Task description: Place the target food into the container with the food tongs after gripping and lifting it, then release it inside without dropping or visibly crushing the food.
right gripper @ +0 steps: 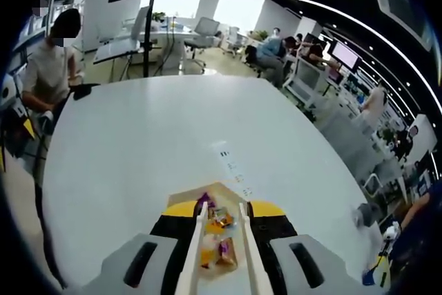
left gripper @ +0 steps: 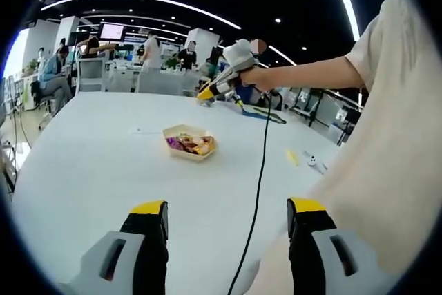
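Yellow-tipped jaws of the left gripper are seen standing wide apart over the white table, with nothing held between them. Beyond them, a black cable is seen trailing across the tabletop. Farther on, a pale tray is set on the table, filled with snacks in purple, orange and yellow wrappers. Above and behind it, the right gripper is held in a hand. In the right gripper view, the right gripper is closed on cream tongs, whose arms are spread slightly over the tray; whether food is gripped cannot be told.
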Demonstrator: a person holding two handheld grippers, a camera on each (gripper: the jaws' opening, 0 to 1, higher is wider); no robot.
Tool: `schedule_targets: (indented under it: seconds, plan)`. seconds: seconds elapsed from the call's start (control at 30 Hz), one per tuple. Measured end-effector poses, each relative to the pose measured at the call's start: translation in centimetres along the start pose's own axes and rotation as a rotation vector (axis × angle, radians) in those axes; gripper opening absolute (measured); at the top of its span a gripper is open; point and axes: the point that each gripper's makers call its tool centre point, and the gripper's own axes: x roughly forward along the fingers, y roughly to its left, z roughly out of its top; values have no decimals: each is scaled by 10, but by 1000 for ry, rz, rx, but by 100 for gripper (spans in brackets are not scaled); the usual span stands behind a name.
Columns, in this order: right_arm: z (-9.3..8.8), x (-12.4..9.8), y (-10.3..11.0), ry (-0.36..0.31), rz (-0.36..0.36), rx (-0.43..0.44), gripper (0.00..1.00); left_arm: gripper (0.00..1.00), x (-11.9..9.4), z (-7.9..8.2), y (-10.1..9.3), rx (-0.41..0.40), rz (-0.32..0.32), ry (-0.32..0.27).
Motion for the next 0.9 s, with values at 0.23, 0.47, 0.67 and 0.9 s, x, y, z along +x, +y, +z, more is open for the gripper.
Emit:
schedule_targets:
  seconds: [0.23,0.47,0.67,0.9]
  plan:
    - [1,-9,15,-12,-1,-39,27,71,0,2,-1,8,-4,-5]
    - [2,-22,33,-39,15,-38,27,70,3,5,-9,37,-28,8]
    - [4,-33,44,-70,24,-26,27,70,6,8,-15,61,-45,13]
    - [3,-45,61,-85,31,-35,27,70,11,12,-22,87,-67,20]
